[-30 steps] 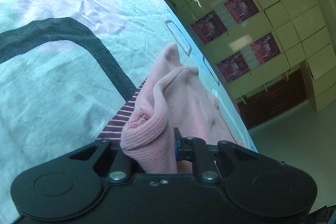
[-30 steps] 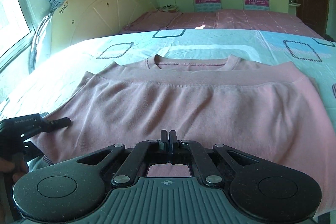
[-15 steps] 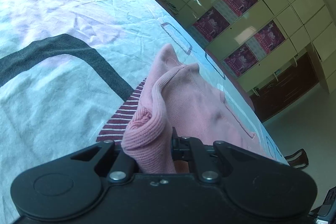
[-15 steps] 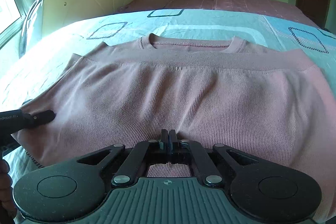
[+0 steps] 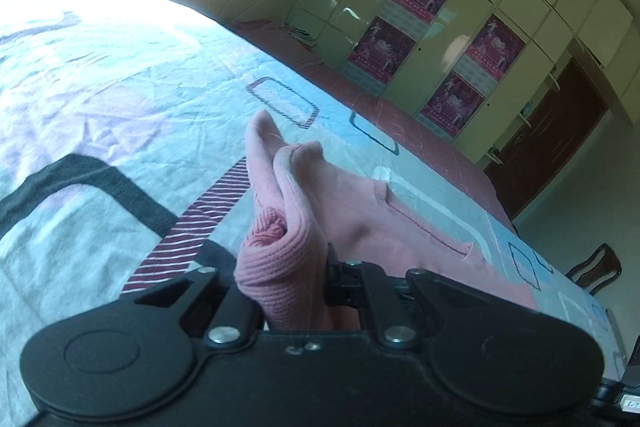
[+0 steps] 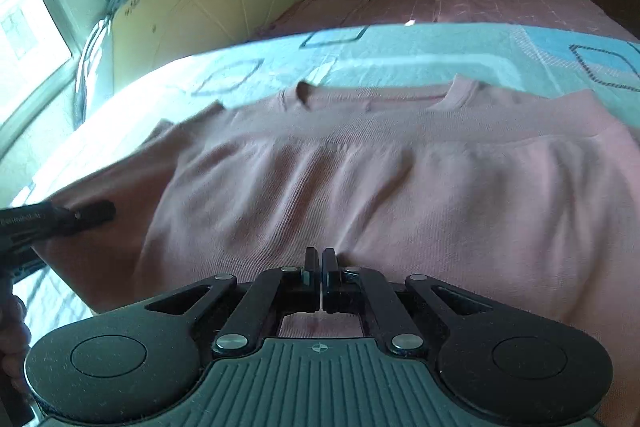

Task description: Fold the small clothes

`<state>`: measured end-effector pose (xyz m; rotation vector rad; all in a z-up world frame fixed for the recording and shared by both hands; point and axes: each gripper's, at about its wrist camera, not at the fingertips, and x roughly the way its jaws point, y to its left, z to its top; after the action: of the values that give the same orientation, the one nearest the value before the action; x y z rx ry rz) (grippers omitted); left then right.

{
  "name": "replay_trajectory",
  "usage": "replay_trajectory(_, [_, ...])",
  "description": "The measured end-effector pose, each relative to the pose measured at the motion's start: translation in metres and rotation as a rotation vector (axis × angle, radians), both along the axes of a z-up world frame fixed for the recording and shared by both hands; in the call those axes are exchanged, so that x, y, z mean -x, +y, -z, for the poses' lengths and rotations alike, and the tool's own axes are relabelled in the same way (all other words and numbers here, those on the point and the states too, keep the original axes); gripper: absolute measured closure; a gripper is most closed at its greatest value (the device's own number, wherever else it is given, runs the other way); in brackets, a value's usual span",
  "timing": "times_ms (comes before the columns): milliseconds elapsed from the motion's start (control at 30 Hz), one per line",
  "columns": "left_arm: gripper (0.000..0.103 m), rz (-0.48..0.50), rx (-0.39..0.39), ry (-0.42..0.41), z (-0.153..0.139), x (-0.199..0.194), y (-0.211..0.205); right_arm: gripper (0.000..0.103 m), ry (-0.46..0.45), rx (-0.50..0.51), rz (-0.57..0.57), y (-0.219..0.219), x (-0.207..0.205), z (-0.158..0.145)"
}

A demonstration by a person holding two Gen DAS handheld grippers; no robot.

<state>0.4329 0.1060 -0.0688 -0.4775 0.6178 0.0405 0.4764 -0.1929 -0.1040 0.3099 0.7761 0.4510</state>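
A pink knit sweater (image 6: 360, 179) lies across the bed, folded over on itself, with its neckline at the far side. My right gripper (image 6: 321, 267) is shut on the sweater's near edge at its middle. My left gripper (image 5: 304, 267) is shut on a bunched corner of the same sweater (image 5: 280, 247), which hides the fingertips. The left gripper also shows in the right wrist view (image 6: 80, 217), at the sweater's left edge. The sweater is lifted and wrinkled between the two grippers.
The bed sheet (image 5: 100, 99) is pale blue with dark square outlines and a maroon striped patch (image 5: 192, 227). A cream headboard (image 6: 208, 11) stands at the back left, a wardrobe with posters (image 5: 440, 59) behind, and a brown door (image 5: 552, 139) beyond the bed.
Both grippers have risen and moved forward with the sweater's near edge. The fabric has lifted and wrinkled, and the left gripper's view has tilted up toward the wardrobe.
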Motion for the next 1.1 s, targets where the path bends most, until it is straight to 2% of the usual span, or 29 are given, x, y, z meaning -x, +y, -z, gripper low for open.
replay_trajectory(67, [0.094, 0.047, -0.062, -0.01, -0.015, -0.005, -0.029, 0.103, -0.002, -0.047, 0.034, -0.031, 0.004, -0.005])
replay_trajectory(233, [0.094, 0.231, -0.213, -0.031, -0.05, -0.021, -0.144, 0.103, -0.027, -0.099, 0.149, -0.129, 0.018, -0.013])
replay_trajectory(333, [0.094, 0.368, -0.249, -0.011, -0.051, -0.026, -0.223, 0.103, -0.026, -0.133, 0.222, -0.184, 0.026, -0.017])
replay_trajectory(400, [0.092, 0.468, -0.252, 0.036, -0.036, -0.029, -0.275, 0.103, -0.008, -0.174, 0.255, -0.216, 0.03, -0.018])
replay_trajectory(433, [0.075, 0.537, -0.251, 0.095, -0.022, -0.031, -0.3, 0.103, 0.002, -0.186, 0.26, -0.227, 0.03, -0.018])
replay_trajectory(467, [0.052, 0.609, -0.26, 0.166, -0.01, -0.033, -0.322, 0.103, 0.021, -0.188, 0.268, -0.238, 0.029, -0.015])
replay_trajectory(500, [0.047, 0.639, -0.283, 0.212, 0.0, -0.029, -0.337, 0.089, 0.04, -0.176, 0.284, -0.246, 0.029, -0.013])
replay_trajectory(533, [0.05, 0.651, -0.289, 0.199, 0.001, -0.021, -0.341, 0.048, 0.045, -0.165, 0.302, -0.256, 0.031, -0.013])
replay_trajectory(567, [0.05, 0.663, -0.271, 0.165, -0.002, -0.013, -0.337, 0.034, 0.02, -0.178, 0.306, -0.264, 0.036, -0.014])
replay_trajectory(667, [0.051, 0.599, -0.243, 0.098, -0.017, -0.005, -0.301, 0.035, 0.009, -0.221, 0.261, -0.274, 0.043, -0.016])
replay_trajectory(733, [0.053, 0.499, -0.298, 0.06, -0.028, -0.013, -0.273, 0.057, 0.031, -0.256, 0.213, -0.272, 0.038, -0.012])
replay_trajectory(800, [0.057, 0.427, -0.338, 0.073, -0.029, -0.024, -0.243, 0.058, 0.052, -0.279, 0.167, -0.261, 0.033, -0.009])
replay_trajectory(833, [0.062, 0.404, -0.34, 0.083, -0.028, -0.028, -0.231, 0.058, 0.063, -0.278, 0.141, -0.253, 0.027, -0.006])
replay_trajectory(867, [0.062, 0.387, -0.338, 0.091, -0.025, -0.034, -0.219, 0.058, 0.069, -0.271, 0.121, -0.246, 0.025, -0.005])
replay_trajectory(967, [0.063, 0.397, -0.355, 0.136, -0.015, -0.048, -0.203, 0.058, 0.093, -0.244, 0.082, -0.226, 0.012, 0.002])
replay_trajectory(1100, [0.061, 0.417, -0.312, 0.172, 0.002, -0.058, -0.195, 0.058, 0.156, -0.218, 0.053, -0.211, -0.008, 0.019])
